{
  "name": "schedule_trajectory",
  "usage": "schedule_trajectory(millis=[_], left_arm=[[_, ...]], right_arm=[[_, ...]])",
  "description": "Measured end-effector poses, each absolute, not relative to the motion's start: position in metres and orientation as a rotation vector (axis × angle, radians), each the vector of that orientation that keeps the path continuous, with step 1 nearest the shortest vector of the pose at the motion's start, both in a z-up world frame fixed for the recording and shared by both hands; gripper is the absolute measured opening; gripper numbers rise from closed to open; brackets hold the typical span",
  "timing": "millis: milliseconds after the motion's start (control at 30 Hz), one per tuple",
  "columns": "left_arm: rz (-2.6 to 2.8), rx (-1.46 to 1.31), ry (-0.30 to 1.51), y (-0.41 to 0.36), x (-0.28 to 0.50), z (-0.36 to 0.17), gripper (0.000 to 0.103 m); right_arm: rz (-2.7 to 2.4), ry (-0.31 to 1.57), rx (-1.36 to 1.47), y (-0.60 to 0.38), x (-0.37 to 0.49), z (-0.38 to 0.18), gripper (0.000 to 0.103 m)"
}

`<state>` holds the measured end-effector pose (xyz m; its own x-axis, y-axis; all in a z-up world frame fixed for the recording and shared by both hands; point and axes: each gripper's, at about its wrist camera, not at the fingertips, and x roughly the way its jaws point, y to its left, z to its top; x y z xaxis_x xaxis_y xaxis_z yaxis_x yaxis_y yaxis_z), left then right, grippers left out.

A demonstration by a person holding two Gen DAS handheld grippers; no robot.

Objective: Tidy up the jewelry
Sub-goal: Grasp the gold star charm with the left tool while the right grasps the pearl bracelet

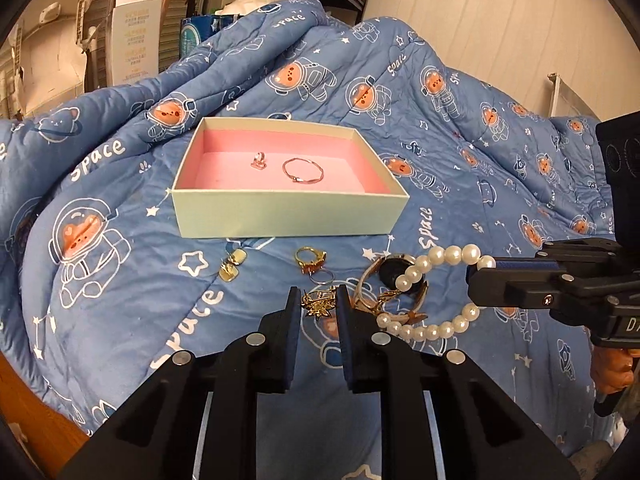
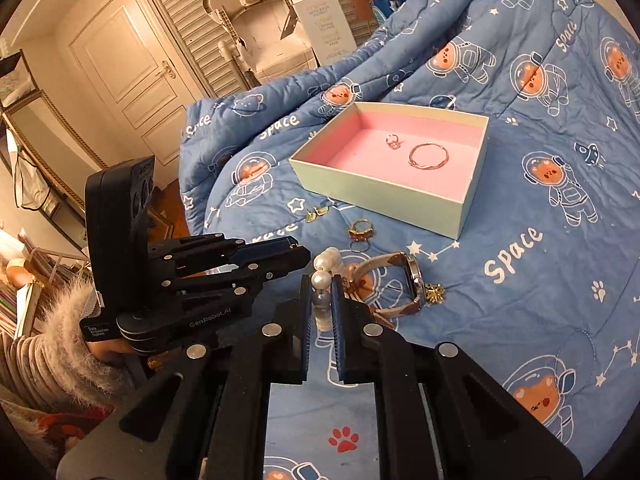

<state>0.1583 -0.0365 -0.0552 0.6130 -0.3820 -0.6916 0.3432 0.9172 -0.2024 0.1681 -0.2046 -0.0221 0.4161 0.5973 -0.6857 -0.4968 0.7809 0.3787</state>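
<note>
Left gripper [image 1: 318,300] clenched on gold brooch [image 1: 317,303]; right gripper [image 2: 321,296] clenched on pearl bracelet [image 1: 434,288]; box [image 1: 288,216] at 12 o'clock.

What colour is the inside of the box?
Pink. The box has a pink lining, seen best in the left wrist view.

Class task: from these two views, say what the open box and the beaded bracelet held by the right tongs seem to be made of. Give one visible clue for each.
Box: likely matte cardboard, given its thin, straight pale-green walls; the pink lining looks like foam or felt.
Beaded bracelet: glossy white round beads, pearl or imitation; the sheen cannot tell which.
</note>
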Motion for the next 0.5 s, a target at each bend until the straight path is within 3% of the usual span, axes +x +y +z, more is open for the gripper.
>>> schedule_trajectory(millis=[500], left_arm=[[-0.395, -0.06, 0.801, -0.013, 0.218, -0.009, 0.017]], right_arm=[[0.7, 0.807, 0.096, -0.195, 0.226, 0.031, 0.01]])
